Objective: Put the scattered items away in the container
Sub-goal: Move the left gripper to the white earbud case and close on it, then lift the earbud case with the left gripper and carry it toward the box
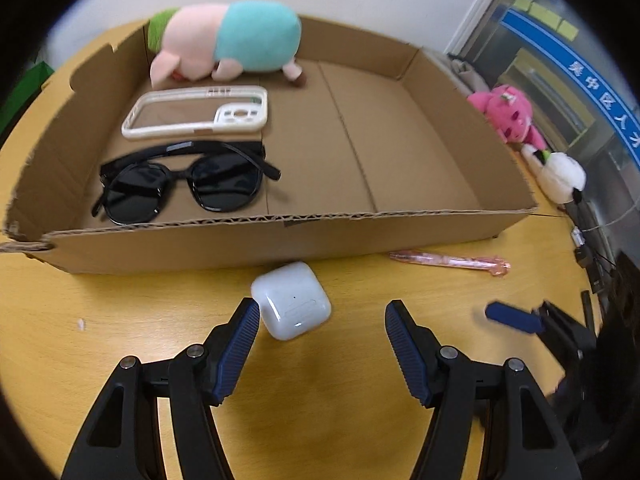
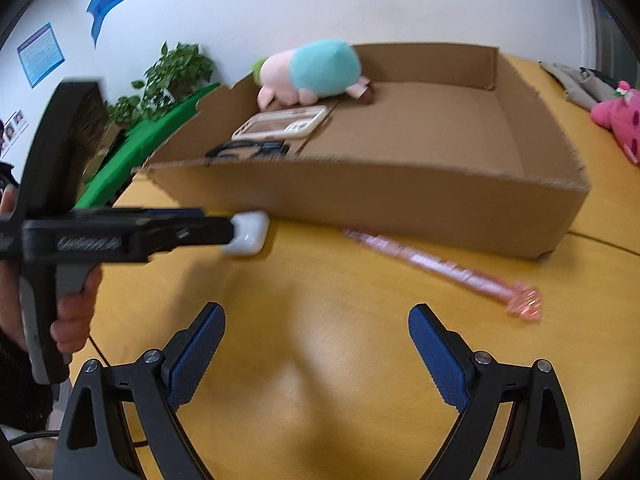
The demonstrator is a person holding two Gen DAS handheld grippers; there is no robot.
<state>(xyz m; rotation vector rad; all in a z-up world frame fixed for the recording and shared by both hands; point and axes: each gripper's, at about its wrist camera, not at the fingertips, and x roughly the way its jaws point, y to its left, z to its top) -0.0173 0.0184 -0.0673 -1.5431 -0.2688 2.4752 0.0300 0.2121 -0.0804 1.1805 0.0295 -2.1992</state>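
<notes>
Left gripper spread wide around the white case on the table.

The case sits just outside the box, touching the left pad only. A pink pen lies nearby (also outside). Sunglasses, phone cover and plush pig are in the box. Right gripper hovers spread, holding nothing.

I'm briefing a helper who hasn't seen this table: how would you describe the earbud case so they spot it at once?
Find the cardboard box on the yellow table. Just outside its near wall lies the earbud case, between the open fingers of the left gripper. It is a glossy white rounded block, unlike the long pink pen lying nearby.
</notes>
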